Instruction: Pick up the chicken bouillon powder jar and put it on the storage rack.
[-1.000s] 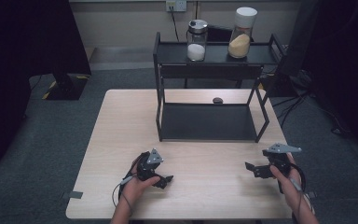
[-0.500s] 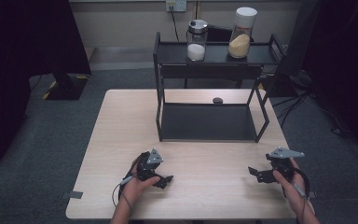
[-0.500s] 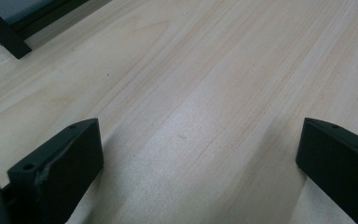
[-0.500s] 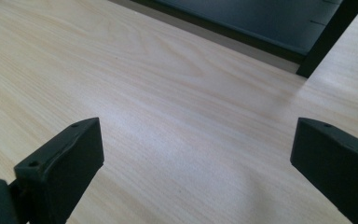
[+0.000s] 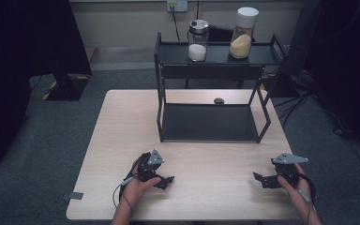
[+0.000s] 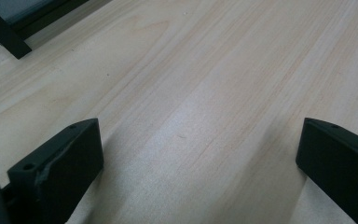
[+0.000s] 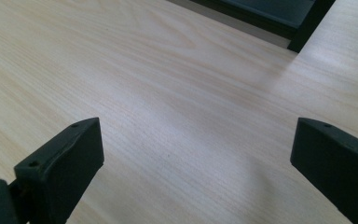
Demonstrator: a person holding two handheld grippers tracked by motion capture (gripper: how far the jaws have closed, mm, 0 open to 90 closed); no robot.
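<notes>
**Both grippers resting wide open at the near edge of the tabletop**

The left gripper (image 5: 165,180) is sitting near the front edge of the tabletop (image 5: 122,140), toward its near left corner, held by the person's left hand (image 5: 136,185). Its fingers (image 6: 60,163) are standing wide apart and holding nothing; in the left gripper view bare pale wood is lying between them, and a corner of the black rack is showing at the top left.

The right gripper (image 5: 262,179) is hovering or resting near the front right corner of the tabletop, gripped by the right hand (image 5: 295,187), with its grey three-cornered plate on top. Its fingers (image 7: 63,163) are likewise spread wide, with only wood grain between them in the right gripper view, and a foot of the rack is appearing at the top right. Whether this gripper is touching the wood cannot be told.

The two grippers are lying well apart from each other, pointing inward across the front edge.

A black two-tier metal rack (image 5: 211,123) is standing at the far edge of the tabletop, right of the middle. On its upper shelf a glass jar of white grains with a metal lid (image 5: 198,40) is standing beside a jar of tan grains with a white lid (image 5: 242,33), both upright. A small dark object (image 5: 219,100) is lying on the tabletop just behind the rack's lower shelf.
</notes>
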